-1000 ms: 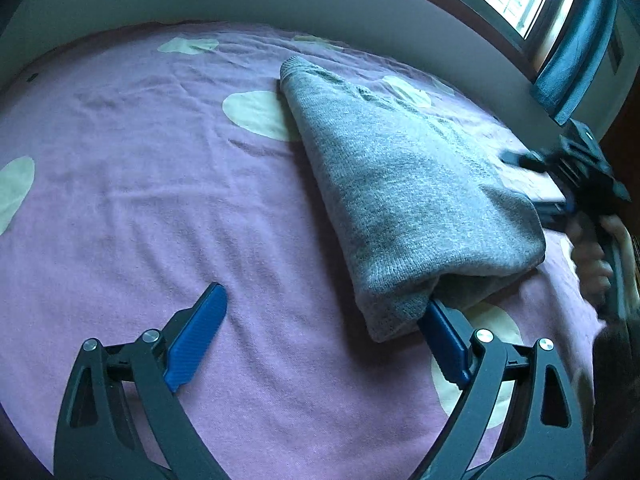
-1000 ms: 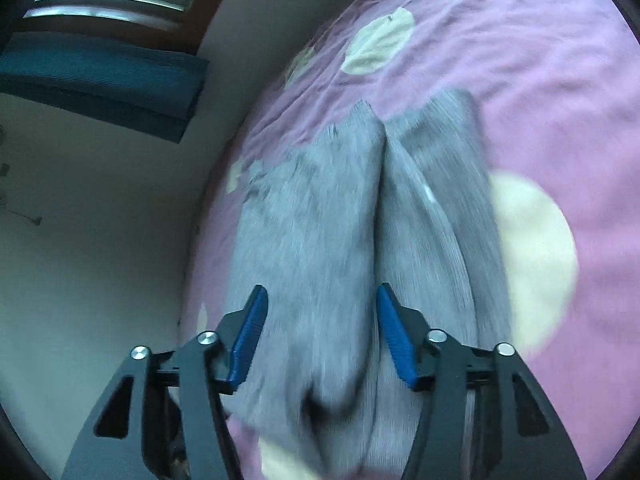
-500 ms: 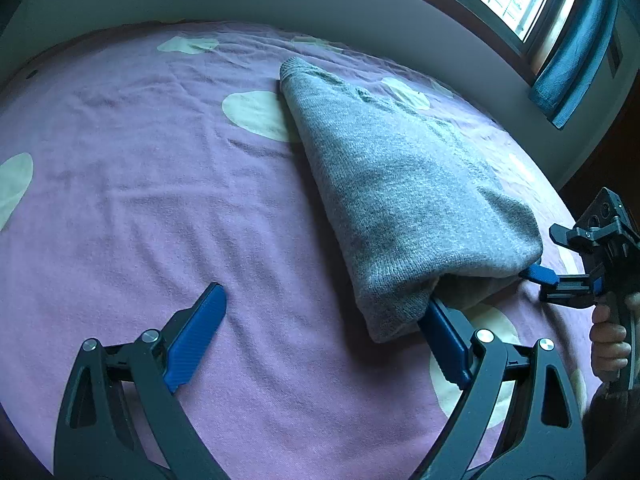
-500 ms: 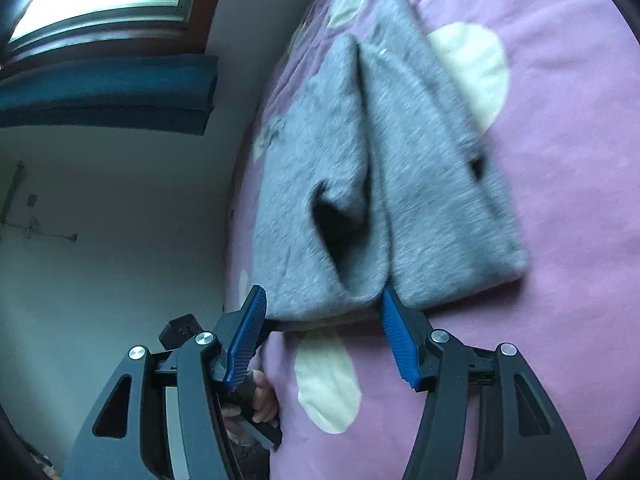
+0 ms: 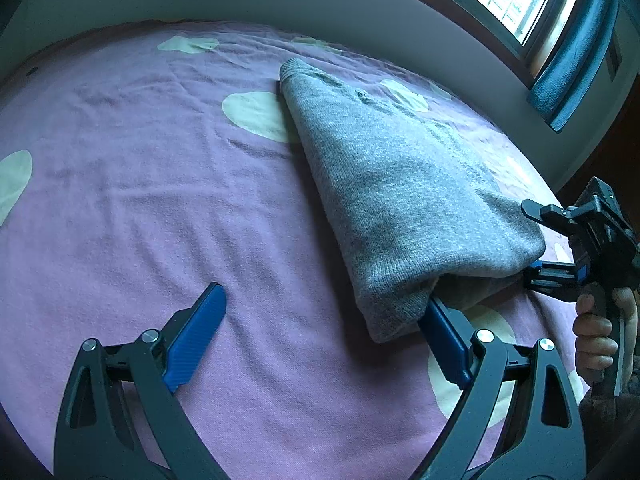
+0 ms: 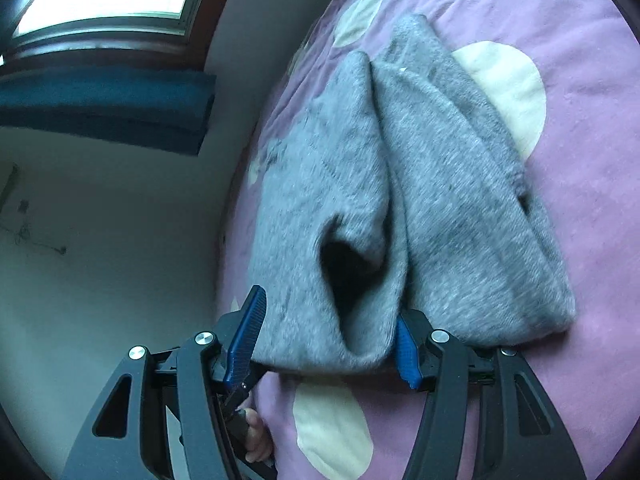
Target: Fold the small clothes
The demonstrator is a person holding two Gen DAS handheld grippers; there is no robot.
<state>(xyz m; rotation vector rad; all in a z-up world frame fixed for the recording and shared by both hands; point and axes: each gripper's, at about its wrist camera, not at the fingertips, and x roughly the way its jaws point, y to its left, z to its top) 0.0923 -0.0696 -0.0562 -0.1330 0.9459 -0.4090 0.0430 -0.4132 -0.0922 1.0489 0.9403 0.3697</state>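
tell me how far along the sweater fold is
Done: the grey sweater lies doubled lengthwise on the purple blanket. In hand: the right tool, open, straddles its near layered edge; the left tool is open, one finger tucked under the near corner. Left: probably a crosswise fold and tidying.

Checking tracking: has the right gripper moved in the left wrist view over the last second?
Yes. The right gripper came down from beside the window curtain to the near end of the grey knit garment, its fingers now straddling that edge.
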